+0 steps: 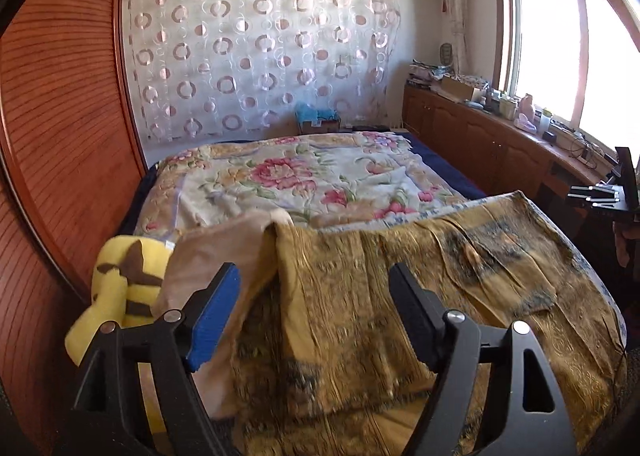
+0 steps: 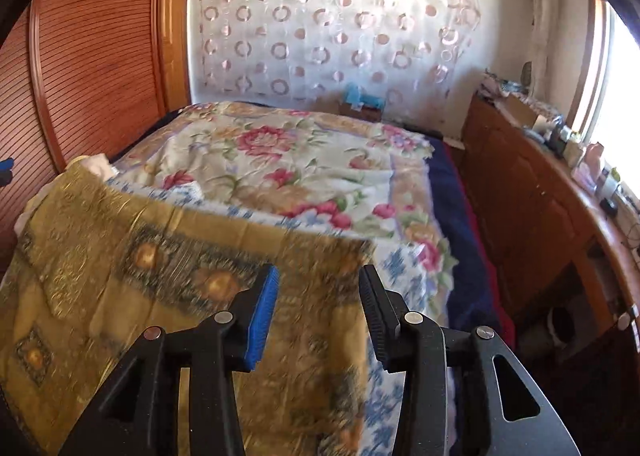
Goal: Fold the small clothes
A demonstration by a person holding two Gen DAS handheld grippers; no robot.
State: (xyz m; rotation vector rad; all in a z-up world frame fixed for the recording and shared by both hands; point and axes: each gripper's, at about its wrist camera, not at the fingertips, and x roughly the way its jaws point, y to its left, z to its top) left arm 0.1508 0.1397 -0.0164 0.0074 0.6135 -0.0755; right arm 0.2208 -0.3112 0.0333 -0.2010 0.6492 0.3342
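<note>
A golden-brown patterned cloth (image 1: 460, 256) lies spread over the near end of the bed, creased and partly doubled over. In the right wrist view the same cloth (image 2: 120, 248) fills the lower left. My left gripper (image 1: 314, 272) hovers open over the cloth's left part, and its pads touch nothing. A beige cloth (image 1: 216, 248) lies just beyond its blue left pad. My right gripper (image 2: 320, 270) is open too, above the cloth's right edge, with nothing pressed between its pads.
A floral quilt (image 1: 280, 176) covers the bed behind the cloth. A yellow plush with brown stripes (image 1: 124, 276) sits at the left beside the wooden wardrobe (image 1: 60, 136). A cluttered wooden cabinet (image 2: 540, 196) runs along the right under the window.
</note>
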